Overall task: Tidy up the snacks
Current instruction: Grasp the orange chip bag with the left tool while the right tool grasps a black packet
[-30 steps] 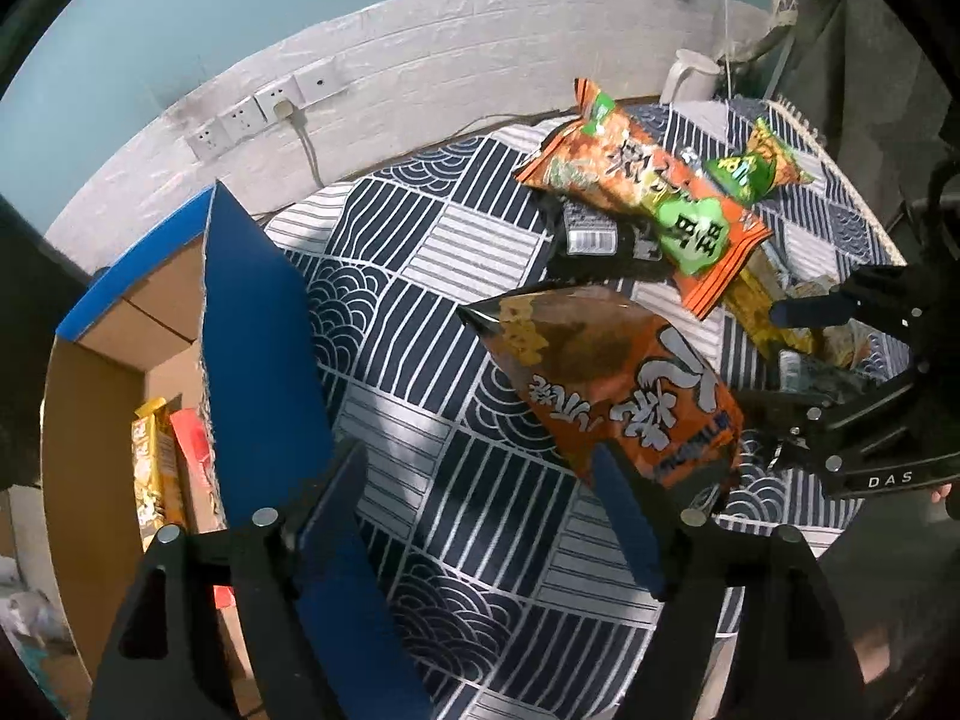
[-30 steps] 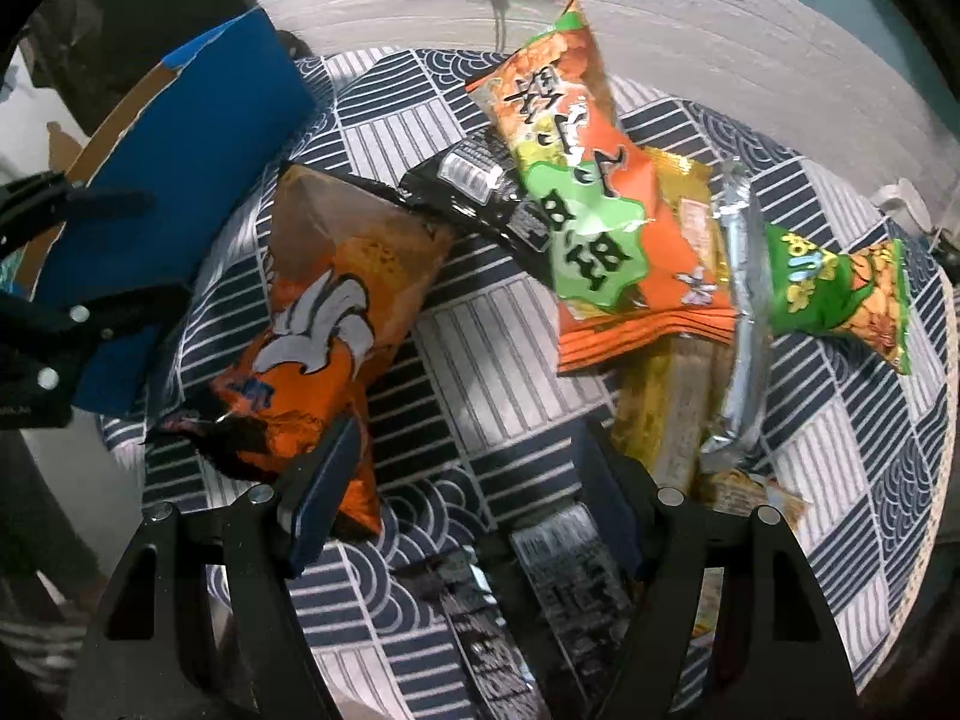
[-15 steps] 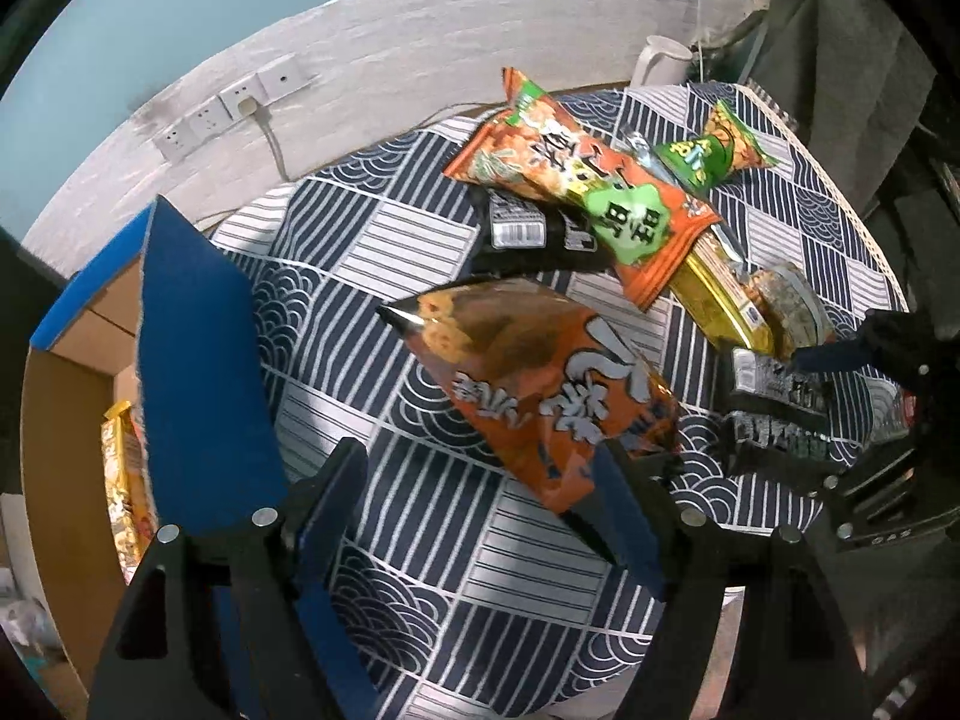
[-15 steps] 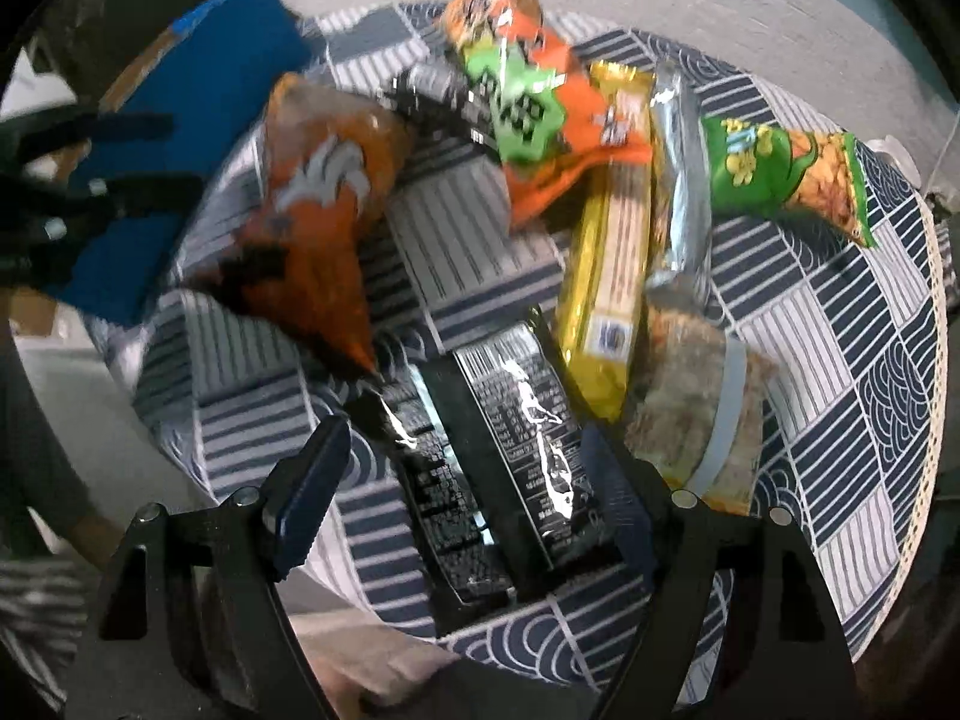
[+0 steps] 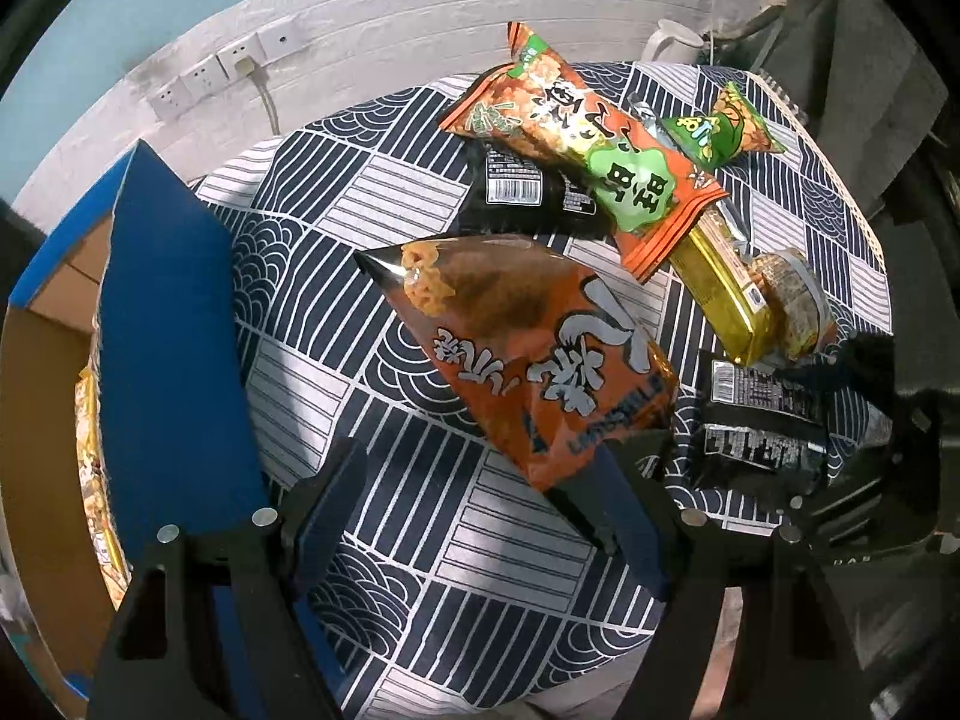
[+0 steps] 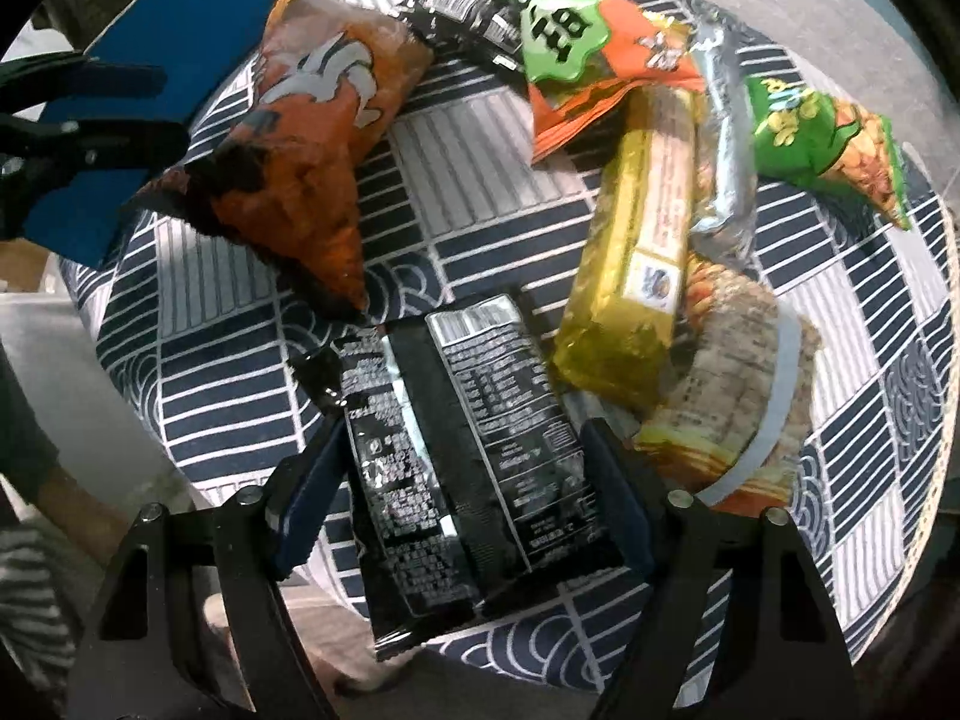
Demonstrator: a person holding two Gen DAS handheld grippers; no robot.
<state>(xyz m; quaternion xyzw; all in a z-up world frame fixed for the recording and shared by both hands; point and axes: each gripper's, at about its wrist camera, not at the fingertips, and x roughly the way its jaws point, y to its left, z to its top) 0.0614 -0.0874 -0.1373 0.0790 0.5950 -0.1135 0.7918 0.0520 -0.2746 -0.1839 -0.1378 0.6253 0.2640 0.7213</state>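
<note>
An orange snack bag [image 5: 528, 354] lies mid-table, its lower corner by the right finger of my open left gripper [image 5: 474, 498], which grips nothing. Two black packets [image 6: 468, 450] lie side by side at the table's near edge. My right gripper [image 6: 465, 492] straddles them pointing steeply down; its jaws are closing, and the pads do not visibly press. A blue-flapped cardboard box [image 5: 162, 330] holding snacks stands left of the table. In the right wrist view the orange bag [image 6: 324, 138] lies upper left, next to the left gripper [image 6: 90, 114].
A long orange-green bag [image 6: 570, 30], a third black packet [image 5: 522, 192], a yellow bar [image 6: 636, 264], a silver pack [image 6: 726, 138], a green nut pack [image 6: 822, 138] and round crackers [image 6: 738, 396] crowd the round navy-patterned table [image 5: 390, 192]. Wall sockets [image 5: 222, 72] are behind.
My right gripper has come down toward the near table edge and now straddles the black packets. The left gripper has drifted slightly away from the box, staying by the orange bag's corner.
</note>
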